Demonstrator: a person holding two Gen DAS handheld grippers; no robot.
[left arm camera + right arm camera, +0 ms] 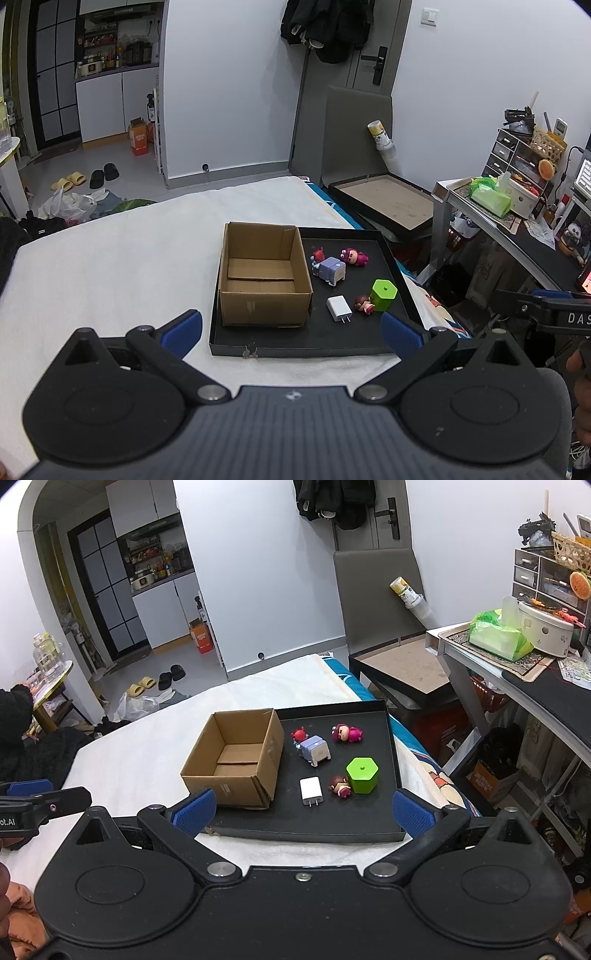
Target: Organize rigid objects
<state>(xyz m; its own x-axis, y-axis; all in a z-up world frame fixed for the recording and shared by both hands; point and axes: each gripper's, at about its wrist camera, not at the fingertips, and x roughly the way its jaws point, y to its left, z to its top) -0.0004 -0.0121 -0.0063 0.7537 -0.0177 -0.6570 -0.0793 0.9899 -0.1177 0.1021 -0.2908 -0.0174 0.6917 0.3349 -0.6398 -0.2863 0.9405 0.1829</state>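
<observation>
While both tongs point(291, 330) point(304, 810) gape wide and empty, the white charger point(311, 790) lies flat, prongs pointing toward them

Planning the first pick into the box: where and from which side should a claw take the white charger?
Grip the white charger across its two long flat sides, coming from above. It lies flat on the black tray with prongs toward the camera, apart from its neighbours. The right claw is probably handier.
</observation>
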